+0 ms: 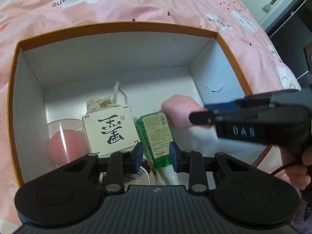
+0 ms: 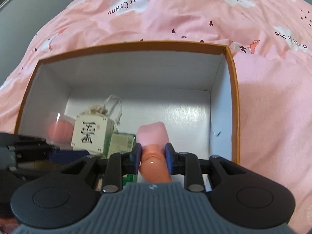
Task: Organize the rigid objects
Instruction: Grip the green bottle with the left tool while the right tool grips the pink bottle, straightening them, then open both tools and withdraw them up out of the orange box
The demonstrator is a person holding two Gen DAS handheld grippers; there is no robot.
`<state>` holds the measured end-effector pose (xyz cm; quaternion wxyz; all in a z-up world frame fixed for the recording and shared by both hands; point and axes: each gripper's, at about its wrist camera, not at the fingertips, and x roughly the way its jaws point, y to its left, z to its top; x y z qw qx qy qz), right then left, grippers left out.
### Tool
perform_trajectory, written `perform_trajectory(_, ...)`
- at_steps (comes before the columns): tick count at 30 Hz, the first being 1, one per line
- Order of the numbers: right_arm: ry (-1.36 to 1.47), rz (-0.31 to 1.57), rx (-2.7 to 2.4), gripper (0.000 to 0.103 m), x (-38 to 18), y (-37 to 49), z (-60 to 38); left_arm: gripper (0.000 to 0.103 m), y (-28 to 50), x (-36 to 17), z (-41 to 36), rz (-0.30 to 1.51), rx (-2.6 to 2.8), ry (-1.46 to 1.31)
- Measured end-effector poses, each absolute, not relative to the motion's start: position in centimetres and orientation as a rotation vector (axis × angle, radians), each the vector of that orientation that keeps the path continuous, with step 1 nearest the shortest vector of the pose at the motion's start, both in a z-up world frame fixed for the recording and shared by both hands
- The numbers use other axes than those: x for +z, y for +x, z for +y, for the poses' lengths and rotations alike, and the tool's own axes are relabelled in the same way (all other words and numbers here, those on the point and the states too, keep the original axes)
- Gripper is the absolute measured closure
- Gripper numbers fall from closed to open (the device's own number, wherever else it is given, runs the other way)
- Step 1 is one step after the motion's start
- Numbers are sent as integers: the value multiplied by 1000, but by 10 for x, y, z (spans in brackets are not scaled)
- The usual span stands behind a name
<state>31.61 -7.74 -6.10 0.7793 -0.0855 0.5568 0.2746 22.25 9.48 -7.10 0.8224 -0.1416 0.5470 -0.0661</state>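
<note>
**Pink item held over box, left gripper by the bottle**

Box (image 1: 230,58) sits on a pink bedspread (image 1: 136,3) – orange outside, white inside, open top. Along its near-left side, packed close together: a clear tub (image 1: 64,136) w/ a pink ball in it, a white carton (image 1: 110,129) printed w/ black characters, a cloth pouch (image 1: 101,102) w/ string just behind the carton, and a green bottle (image 1: 154,136) lying on its side, cap toward the near wall. A round tin (image 1: 144,172) shows partly under the left gripper, near the bottle's cap.

Right gripper (image 2: 152,155) reaches into the box from the right – its jaws are clamped on a pink object (image 2: 152,136), peach-coloured at the gripped end, paler pink at the far end. That object is just right of the bottle, over the white floor; can't tell if it touches the floor. In the left view it shows as a blurred pink block.

Left gripper (image 1: 156,155) is low at the near wall. Its blue pads (image 1: 138,154) stand apart, one each side of the bottle's neck end, w/ a gap showing – not squeezing it.
</note>
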Motion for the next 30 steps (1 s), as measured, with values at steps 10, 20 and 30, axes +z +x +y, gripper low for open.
perform_trajectory(10, -226, 1317, 669, 80, -93, 298, -80, 68, 222, -74, 97, 1173, -129, -313)
perform_trajectory(20, -227, 1284, 693, 76, -87, 293, -83, 68, 209, -64, 92, 1137, -132, -271)
perform_trajectory(30, -133, 1032, 678, 67, -24, 237, -114, 67, 138, 0, 78, 911, -191, -221)
